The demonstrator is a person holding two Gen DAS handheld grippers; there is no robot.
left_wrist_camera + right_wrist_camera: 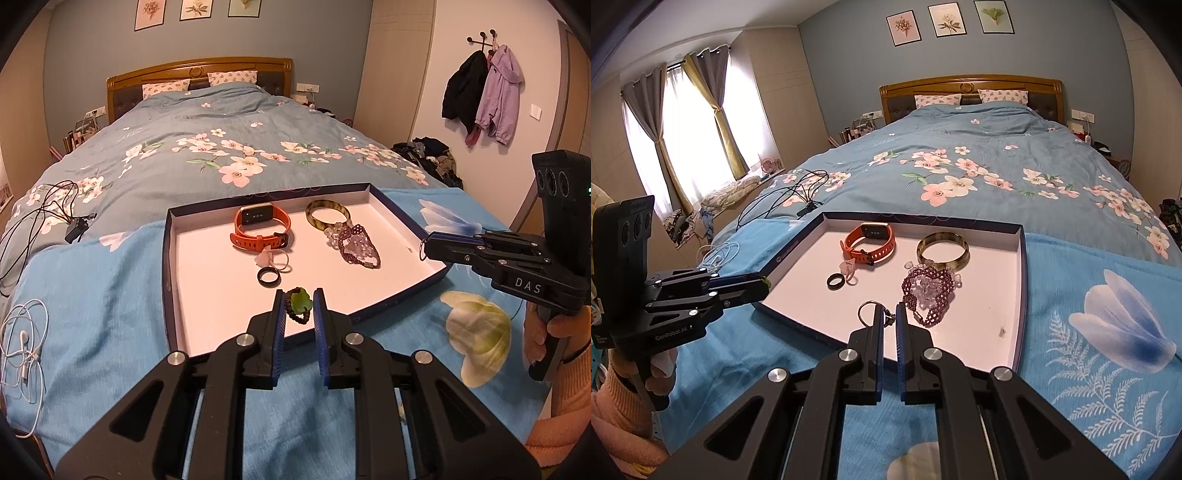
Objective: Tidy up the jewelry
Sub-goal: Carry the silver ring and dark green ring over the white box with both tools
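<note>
A shallow tray [168, 258] [1021, 277] with dark blue walls and a white floor lies on the bed. In it are an orange smartwatch [262, 229] [871, 242], a greenish bangle [327, 214] [943, 247], a purple bead bracelet [360, 247] [927, 291] and a black ring [268, 277] [835, 282]. My left gripper [299, 292] [764, 286] hangs over the tray's near edge, shut on a green pendant [301, 302] with a dark beaded cord. At the tray's right side my right gripper [890, 307] [427, 245] is shut on a thin metal ring [867, 312].
A black cable with a charger [74, 225] [786, 199] and white earphones [26, 339] lie on the blue floral bedspread left of the tray. A hand in an orange sleeve [561, 376] holds the right gripper. Coats [484, 92] hang on the right wall.
</note>
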